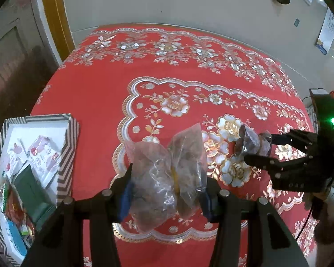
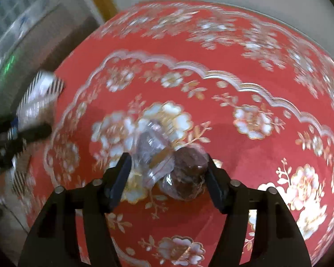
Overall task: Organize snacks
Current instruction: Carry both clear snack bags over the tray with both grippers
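Tablecloth (image 1: 95,102), red with silver and gold flowers, covers the whole table; a pale wall stands behind it. Box (image 1: 68,146) with zigzag-striped sides sits at the cloth's left edge, holding cartons and packets whose print is too small to read. Above the cloth's middle, the left gripper (image 1: 167,187) pinches a clear crumpled bag (image 1: 167,173), cinched at its waist, between blue pads. Right of that bag, the right gripper (image 2: 168,166) clasps a smaller clear packet (image 2: 184,173) of dark brown pieces, just above the cloth.
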`<move>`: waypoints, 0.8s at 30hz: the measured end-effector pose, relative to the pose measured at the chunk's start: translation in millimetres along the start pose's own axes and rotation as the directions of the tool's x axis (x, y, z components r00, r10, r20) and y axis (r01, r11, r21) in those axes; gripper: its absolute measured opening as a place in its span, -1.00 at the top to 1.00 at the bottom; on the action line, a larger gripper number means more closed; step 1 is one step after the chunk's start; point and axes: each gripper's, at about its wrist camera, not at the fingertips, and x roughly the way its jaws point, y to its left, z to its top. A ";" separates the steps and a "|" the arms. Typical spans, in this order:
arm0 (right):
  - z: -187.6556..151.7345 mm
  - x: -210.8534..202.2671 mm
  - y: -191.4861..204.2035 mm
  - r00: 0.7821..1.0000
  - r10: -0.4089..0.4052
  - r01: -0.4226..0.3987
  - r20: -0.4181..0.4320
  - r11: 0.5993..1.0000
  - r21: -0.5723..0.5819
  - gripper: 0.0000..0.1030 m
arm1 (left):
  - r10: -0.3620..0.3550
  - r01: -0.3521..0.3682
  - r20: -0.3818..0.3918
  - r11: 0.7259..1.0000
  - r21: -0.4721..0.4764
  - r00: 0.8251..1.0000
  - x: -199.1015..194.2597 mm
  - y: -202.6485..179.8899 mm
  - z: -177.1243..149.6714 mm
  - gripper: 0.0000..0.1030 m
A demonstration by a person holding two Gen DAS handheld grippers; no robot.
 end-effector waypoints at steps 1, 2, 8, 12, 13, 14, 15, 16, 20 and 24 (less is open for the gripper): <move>0.3 1.8 2.5 1.000 -0.006 0.005 -0.018 0.999 -0.037 -0.35 | 0.003 -0.003 0.000 1.000 -0.005 1.000 -1.0 2.6 -1.3 -0.02; 1.0 3.9 4.1 0.999 -0.014 0.011 -0.036 0.997 -0.072 -0.35 | 0.006 -0.006 0.000 1.000 -0.012 1.000 -1.8 4.7 -2.6 -0.02; 13.1 11.2 -4.9 0.998 0.058 -0.059 -0.022 0.996 -0.071 -0.16 | 0.016 -0.017 -0.007 0.999 -0.040 1.000 -5.6 14.5 -8.4 -0.02; 10.8 12.2 -2.6 0.995 0.094 -0.094 0.016 0.995 -0.025 -0.08 | 0.017 -0.017 -0.007 0.999 -0.049 1.000 -7.6 17.3 -9.4 -0.02; 9.5 11.3 -1.4 0.994 0.109 -0.108 0.020 0.994 -0.016 -0.01 | 0.019 -0.019 -0.005 0.999 -0.050 1.000 -8.3 17.9 -9.2 -0.02; 7.9 10.2 1.0 0.993 0.113 -0.113 0.024 0.993 -0.013 0.03 | 0.019 -0.019 -0.004 0.998 -0.051 1.000 -8.8 18.5 -9.0 -0.02; 6.6 8.5 3.5 0.993 0.112 -0.112 0.029 0.994 -0.014 0.05 | 0.018 -0.018 -0.001 0.998 -0.053 1.000 -9.8 19.1 -8.7 -0.02; 5.7 7.2 4.9 0.992 0.119 -0.118 0.034 0.993 -0.010 0.10 | 0.018 -0.017 0.002 0.998 -0.053 1.000 -10.7 19.6 -8.7 -0.02; -1.1 2.7 10.7 0.989 0.141 -0.142 0.049 0.990 0.014 0.16 | 0.018 -0.018 0.006 0.999 -0.051 1.000 -12.5 20.7 -9.0 -0.02; -6.8 7.3 19.5 0.990 0.134 -0.135 0.051 0.991 0.005 0.15 | 0.013 -0.013 0.007 0.999 -0.044 1.000 -14.2 21.9 -12.0 -0.02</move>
